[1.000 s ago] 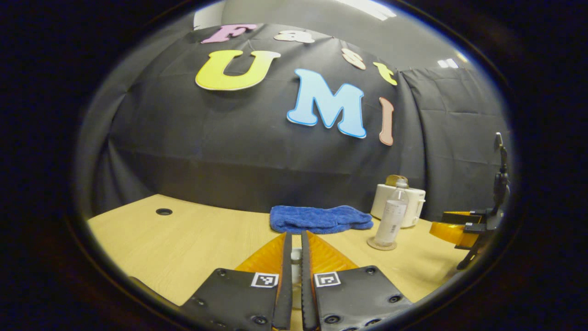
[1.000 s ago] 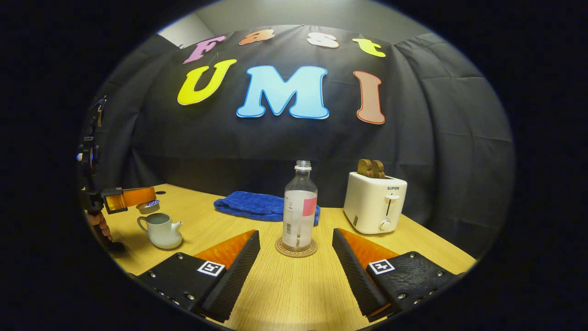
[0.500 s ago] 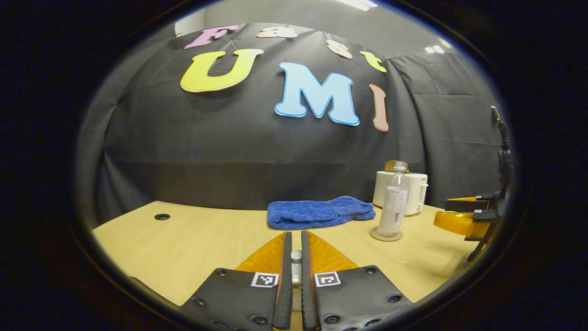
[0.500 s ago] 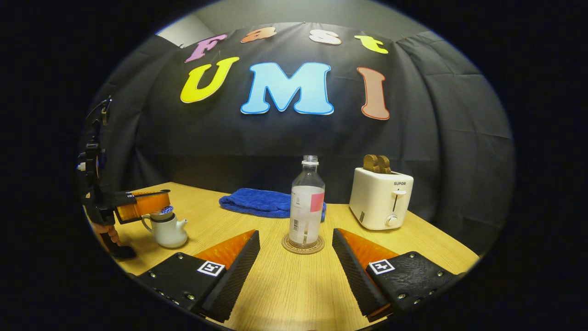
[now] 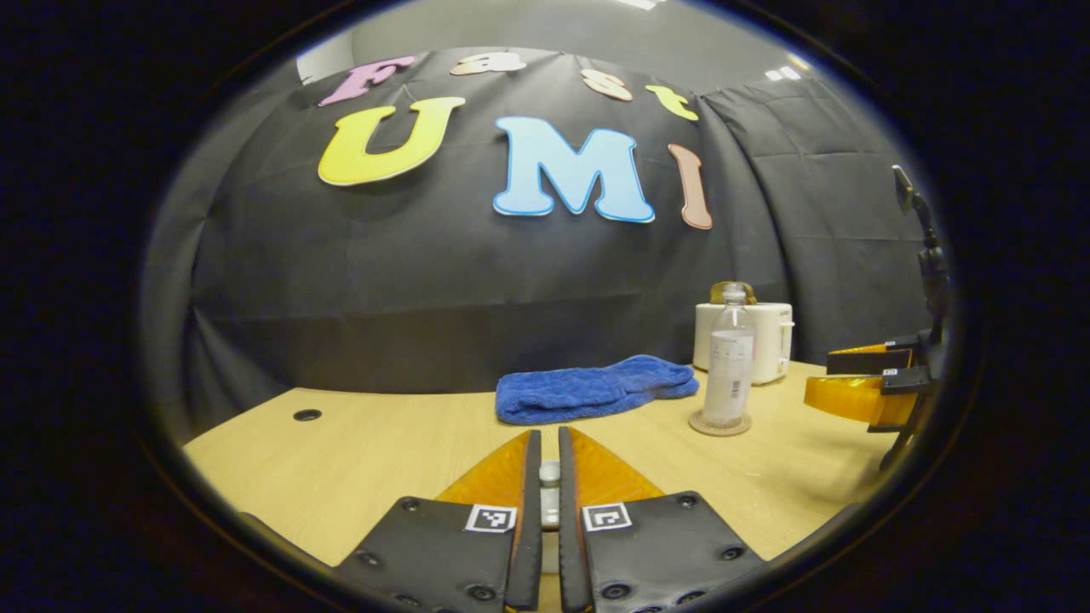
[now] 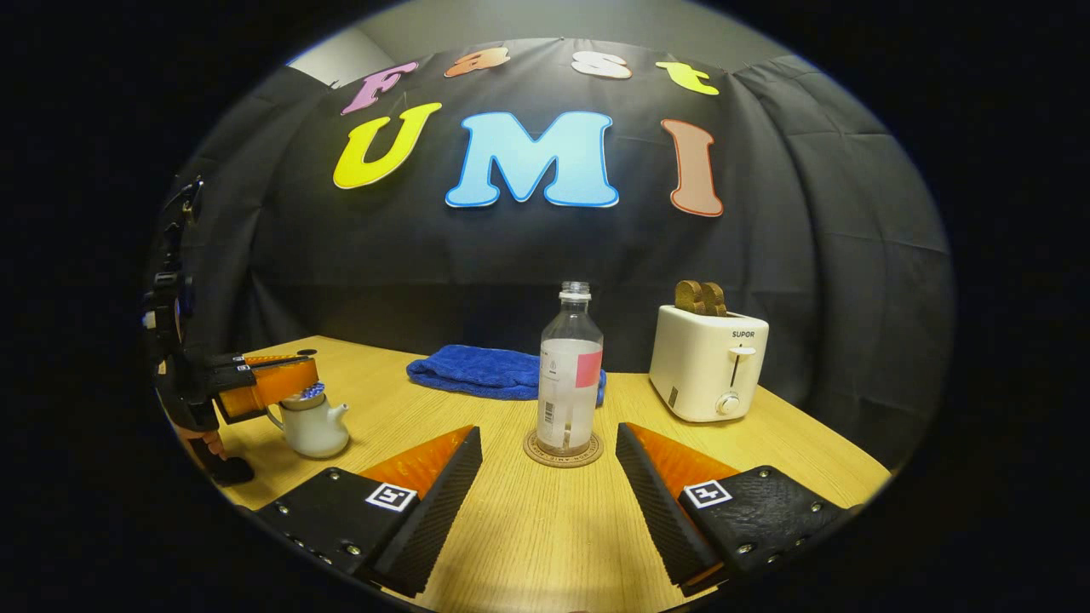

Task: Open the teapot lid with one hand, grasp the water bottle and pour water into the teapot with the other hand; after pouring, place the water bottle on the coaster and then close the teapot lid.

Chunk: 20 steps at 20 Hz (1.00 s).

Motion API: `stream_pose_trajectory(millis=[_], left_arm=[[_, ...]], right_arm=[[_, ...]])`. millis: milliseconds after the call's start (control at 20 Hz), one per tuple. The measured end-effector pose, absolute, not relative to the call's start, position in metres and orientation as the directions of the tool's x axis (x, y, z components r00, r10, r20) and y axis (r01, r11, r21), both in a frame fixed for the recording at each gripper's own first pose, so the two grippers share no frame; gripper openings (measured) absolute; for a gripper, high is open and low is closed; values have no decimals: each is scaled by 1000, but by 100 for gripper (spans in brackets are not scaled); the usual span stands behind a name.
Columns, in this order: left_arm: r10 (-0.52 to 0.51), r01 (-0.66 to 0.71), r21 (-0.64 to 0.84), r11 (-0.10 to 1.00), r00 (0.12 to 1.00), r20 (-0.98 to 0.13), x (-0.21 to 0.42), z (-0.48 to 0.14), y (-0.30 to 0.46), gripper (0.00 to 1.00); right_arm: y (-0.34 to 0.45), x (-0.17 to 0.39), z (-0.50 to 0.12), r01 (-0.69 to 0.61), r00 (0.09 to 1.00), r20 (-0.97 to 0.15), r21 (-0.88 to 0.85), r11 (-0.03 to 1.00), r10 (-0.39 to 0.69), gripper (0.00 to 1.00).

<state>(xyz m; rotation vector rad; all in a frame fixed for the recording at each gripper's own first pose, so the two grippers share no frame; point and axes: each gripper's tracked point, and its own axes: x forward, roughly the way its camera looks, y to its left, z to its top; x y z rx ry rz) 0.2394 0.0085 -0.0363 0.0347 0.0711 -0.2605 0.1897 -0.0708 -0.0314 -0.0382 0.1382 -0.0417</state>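
Lid: the teapot lid point(image 5: 550, 489) is a small pale knob pinched between the two fingers of the left gripper point(image 5: 545, 443); in the right gripper view its blue-patterned rim sits on, or just over, the mouth of the teapot point(image 6: 312, 428); contact cannot be told.
Left jaws: close together, both fingers pressing on the lid knob.
Key relation: lid directly above the pot opening, so closing looks like a straight, short lowering and then a release; judged the last step of the task.
Teapot: small, pale, upright, spout toward the bottle, on the wooden table point(image 6: 528, 528), at that view's left.
Water bottle: the water bottle point(image 6: 570, 375) stands upright, long axis vertical, uncapped, on the round coaster point(image 6: 563, 451).
Right jaws: the right gripper point(image 6: 549, 472) is spread wide and holds nothing; the bottle stands just ahead, centred between its fingers.
Nearer hand: left for the teapot, right for the bottle.
Hand: a person's fingers point(image 6: 197, 438) hold the left gripper's handle.
Other things: blue towel point(image 6: 490, 375) behind the bottle; white toaster point(image 6: 708, 366) with bread in its slots.
Writing: toaster reads "SUPOR"; bottle label too small to make out.
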Motion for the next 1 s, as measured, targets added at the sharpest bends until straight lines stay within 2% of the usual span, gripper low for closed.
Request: stream_pose_trajectory(millis=[250, 450, 700, 750, 850, 1000], left_arm=[[-257, 260, 28, 965, 963, -82, 240, -38, 6, 17], [-261, 263, 18, 965, 962, -83, 238, -37, 5, 22], [-248, 251, 22, 968, 964, -95, 230, -39, 9, 22], [-244, 246, 16, 969, 965, -96, 227, -38, 10, 28], [-227, 229, 3, 974, 970, -91, 223, -36, 13, 28], [-211, 212, 11, 977, 974, -82, 206, -28, 12, 39]], right_arm=[[-72, 190, -33, 41, 989, -140, -45, 998, -47, 98], [-67, 191, -36, 28, 989, -147, -41, 999, -34, 98], [-67, 190, -36, 30, 989, -146, -52, 998, -37, 98], [-68, 190, -35, 33, 989, -144, -57, 998, -41, 98], [-66, 188, -32, 33, 989, -141, -56, 998, -40, 98], [-58, 178, -27, 20, 992, -127, -66, 998, -28, 98]])
